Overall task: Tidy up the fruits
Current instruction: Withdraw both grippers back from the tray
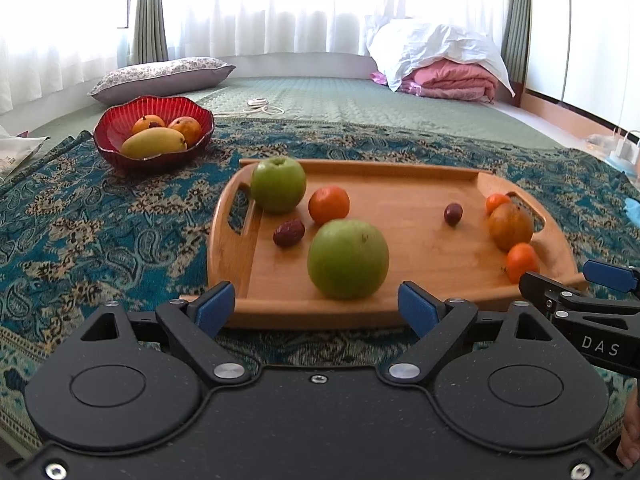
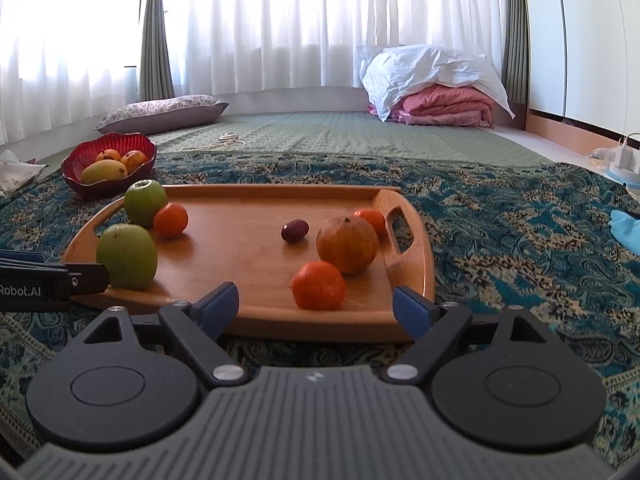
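Note:
A wooden tray [image 1: 400,264] [image 2: 248,308] lies on a patterned cloth. On it are two green apples [image 1: 348,258] [image 1: 279,185], several tangerines [image 1: 329,205] [image 2: 319,285], a brownish pomegranate [image 1: 511,226] [image 2: 346,244] and two dark dates [image 1: 289,233] [image 2: 295,230]. A red bowl [image 1: 120,156] [image 2: 80,188] at the far left holds mangoes. My left gripper [image 1: 316,310] is open and empty at the tray's near edge, facing the near apple. My right gripper [image 2: 316,308] is open and empty at the near edge, facing a tangerine.
The blue patterned cloth [image 1: 100,240] covers a green mat [image 1: 360,100]. A pillow [image 1: 160,78] and folded bedding [image 1: 440,68] lie at the back by the curtains. A white cable [image 1: 260,107] lies on the mat. Papers [image 1: 16,152] sit far left.

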Motion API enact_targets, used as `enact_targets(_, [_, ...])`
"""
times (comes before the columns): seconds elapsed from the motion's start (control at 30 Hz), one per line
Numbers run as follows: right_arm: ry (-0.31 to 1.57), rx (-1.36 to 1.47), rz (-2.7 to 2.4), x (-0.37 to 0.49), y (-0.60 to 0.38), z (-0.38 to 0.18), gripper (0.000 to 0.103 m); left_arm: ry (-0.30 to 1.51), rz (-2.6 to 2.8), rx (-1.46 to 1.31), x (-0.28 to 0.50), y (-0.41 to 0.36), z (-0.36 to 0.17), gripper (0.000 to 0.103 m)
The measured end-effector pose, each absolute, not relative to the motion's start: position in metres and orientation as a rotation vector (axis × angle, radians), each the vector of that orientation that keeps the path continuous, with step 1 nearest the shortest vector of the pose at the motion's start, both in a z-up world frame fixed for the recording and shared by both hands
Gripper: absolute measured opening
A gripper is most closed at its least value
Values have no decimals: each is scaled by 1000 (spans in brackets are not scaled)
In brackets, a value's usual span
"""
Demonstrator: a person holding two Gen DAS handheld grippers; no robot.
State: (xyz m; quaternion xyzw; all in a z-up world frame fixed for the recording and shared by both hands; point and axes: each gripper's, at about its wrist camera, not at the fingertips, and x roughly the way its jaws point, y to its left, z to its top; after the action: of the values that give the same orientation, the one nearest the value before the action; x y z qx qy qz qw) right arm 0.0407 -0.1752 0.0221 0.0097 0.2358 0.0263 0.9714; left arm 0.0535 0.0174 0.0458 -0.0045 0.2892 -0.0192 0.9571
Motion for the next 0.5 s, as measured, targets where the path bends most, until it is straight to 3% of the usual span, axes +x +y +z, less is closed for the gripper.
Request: enact_targets(0.5, [580, -21, 40, 48, -169, -11, 99, 677, 0, 38, 63, 12, 4, 96])
